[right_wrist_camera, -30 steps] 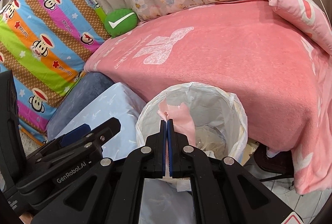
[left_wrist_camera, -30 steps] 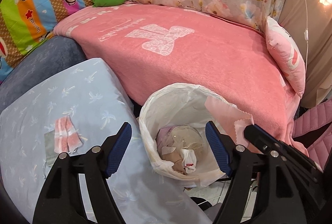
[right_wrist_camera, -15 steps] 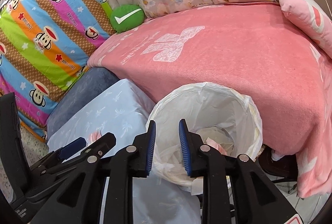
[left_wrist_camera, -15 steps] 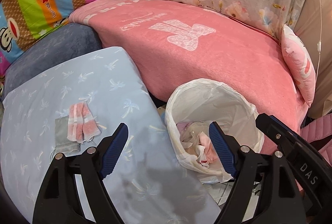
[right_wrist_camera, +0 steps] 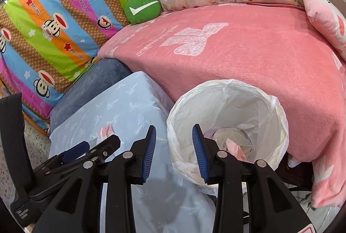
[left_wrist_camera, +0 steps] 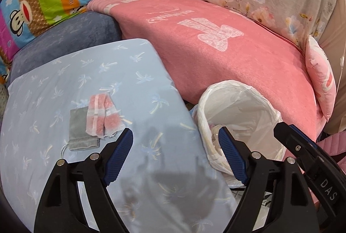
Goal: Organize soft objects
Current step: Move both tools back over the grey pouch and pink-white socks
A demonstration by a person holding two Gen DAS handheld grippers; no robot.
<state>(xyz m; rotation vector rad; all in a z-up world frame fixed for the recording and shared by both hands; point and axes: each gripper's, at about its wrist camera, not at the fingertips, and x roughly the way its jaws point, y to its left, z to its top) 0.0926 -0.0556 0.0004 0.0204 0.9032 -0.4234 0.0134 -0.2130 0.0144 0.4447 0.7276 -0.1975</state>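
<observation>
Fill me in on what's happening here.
A person is sorting soft items with two handheld claws. The right claw is opening over the lined bin, nothing between its pads; a pink scrap lies inside. The left claw is open and empty above the blue cushion, near a pink cloth and grey pouch.

The right tool's black body carries white letters "DAS" in the left wrist view. The left tool's black body bears a small white label, seemingly "Data Acquisition System", though tiny. The striped monkey-print sheet repeats a "Paul Frank" wordmark. The green round cushion shows a white check mark. The pink blanket has a pale script word, upside down and unreadable.
</observation>
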